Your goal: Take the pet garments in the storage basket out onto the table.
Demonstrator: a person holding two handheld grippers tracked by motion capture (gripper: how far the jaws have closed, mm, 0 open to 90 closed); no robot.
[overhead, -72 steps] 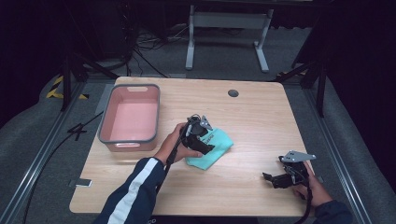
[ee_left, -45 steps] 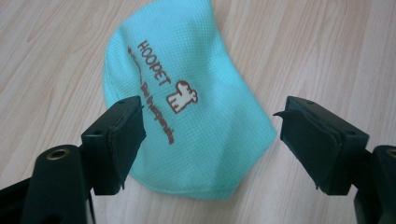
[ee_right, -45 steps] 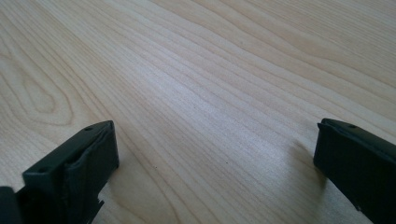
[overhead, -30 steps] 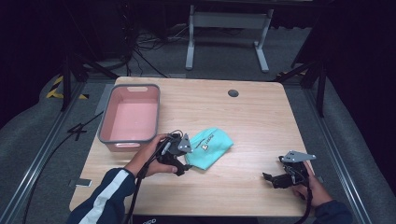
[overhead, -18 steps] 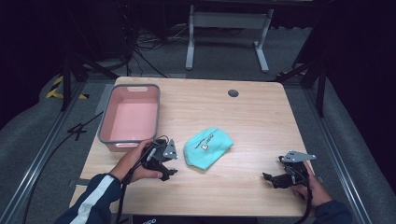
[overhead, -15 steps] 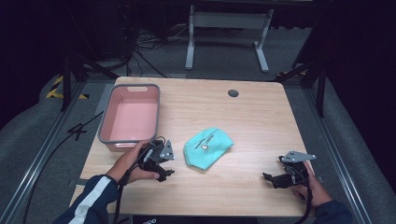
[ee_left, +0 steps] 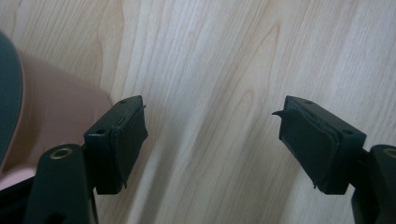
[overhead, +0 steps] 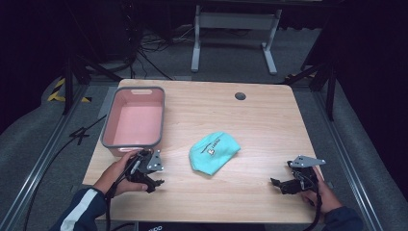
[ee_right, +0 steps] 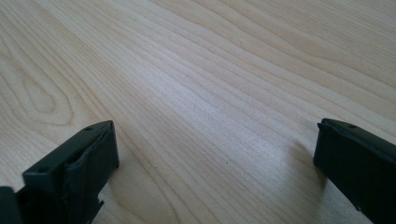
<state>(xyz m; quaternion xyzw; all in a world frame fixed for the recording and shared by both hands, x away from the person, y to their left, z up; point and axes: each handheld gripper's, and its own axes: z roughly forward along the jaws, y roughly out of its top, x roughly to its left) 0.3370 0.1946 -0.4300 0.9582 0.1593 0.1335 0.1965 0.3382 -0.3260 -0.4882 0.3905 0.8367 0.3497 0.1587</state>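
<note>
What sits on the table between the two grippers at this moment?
In the high view, the teal cap lies between the left gripper and the right gripper, slightly farther back than both. Around it is bare table.

the left tongs (overhead: 153,183) sit on the tabletop (overhead: 260,120) just in front of the tub (overhead: 134,118). the cap (overhead: 213,152) lies between the 2 tongs, nearer the left tongs and a little farther back. the right tongs (overhead: 278,184) rest at the tabletop's near right, well apart from the cap.
</note>
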